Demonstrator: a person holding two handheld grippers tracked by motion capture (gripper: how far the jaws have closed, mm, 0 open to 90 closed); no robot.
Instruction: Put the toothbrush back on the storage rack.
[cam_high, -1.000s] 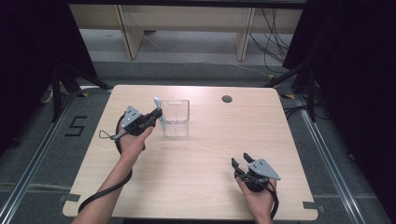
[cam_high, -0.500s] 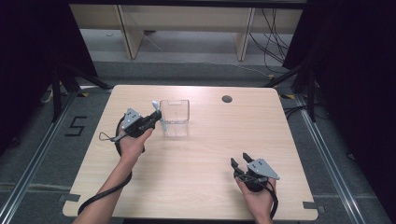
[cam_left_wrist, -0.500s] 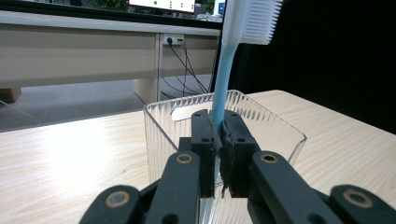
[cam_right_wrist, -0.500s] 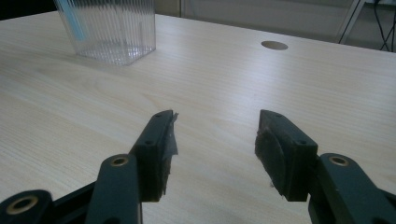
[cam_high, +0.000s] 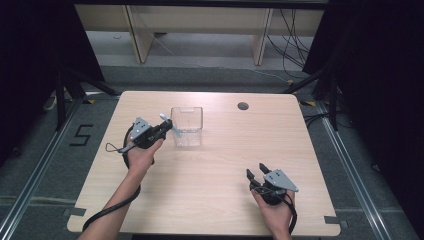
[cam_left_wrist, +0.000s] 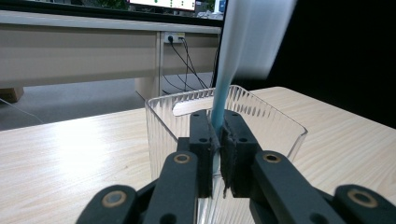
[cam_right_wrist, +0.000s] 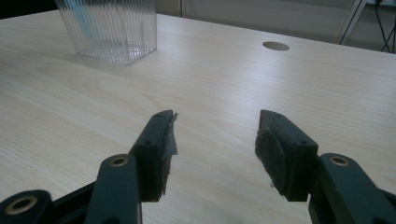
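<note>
Where blur hides it, left claw (cam_left_wrist: 215, 154) pinches blue strip (cam_left_wrist: 218, 108).

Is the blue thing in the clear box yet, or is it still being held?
Nearly in. The left gripper is shut on the blue strip, whose lower end dips inside the clear box. Letting go is left. The right gripper sits open, apart from the box, holding nothing.

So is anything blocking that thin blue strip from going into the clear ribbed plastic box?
Nothing visible is. The left gripper holds the thin blue strip right at the clear ribbed plastic box's near wall, and its top is open.
</note>
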